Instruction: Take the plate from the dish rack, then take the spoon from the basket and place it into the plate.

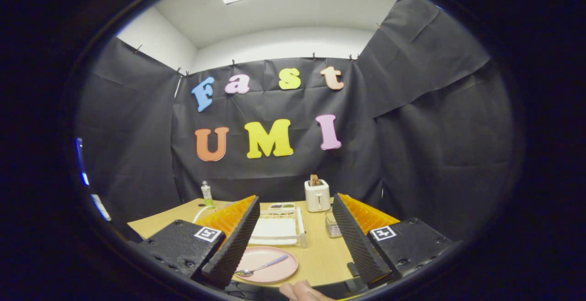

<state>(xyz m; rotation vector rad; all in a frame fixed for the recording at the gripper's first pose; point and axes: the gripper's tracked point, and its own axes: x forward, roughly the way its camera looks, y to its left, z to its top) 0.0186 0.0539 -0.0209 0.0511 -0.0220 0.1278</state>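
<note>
Task looks done, judging from the layout. Pink plate [268, 265] sits flat on the desk [320, 255], out of the dish rack [279, 227]. Spoon [261, 268] lies in the plate, bowl end toward the near rim, striped handle angled up toward the far right rim. Nothing left that I can see except backing off.

Gripper [293, 246]: fingers spread wide apart, holding nothing. Neither finger touches plate or spoon.

Geometry relative to the fingers:
- Plate is low between them, biased toward the left finger; that finger's tip overlaps the plate's left edge in view, so the rim there is hidden. Can't tell the height gap, but it reads as the finger above the plate, not on it.
- Spoon is between the fingers, nearer the left one, clear of both.
- White dish rack is beyond the plate, straight ahead between the fingers; looks empty of plates.
- Beyond the rack: white toaster [317, 194] with something in the slot, by the back wall. Small clear container [333, 225] just beside the right finger's inner face, probably the basket, not sure.
- Small bottle [207, 193] far left at the back of the desk.
- Part of a hand [304, 291] shows at the near edge below the plate.
</note>
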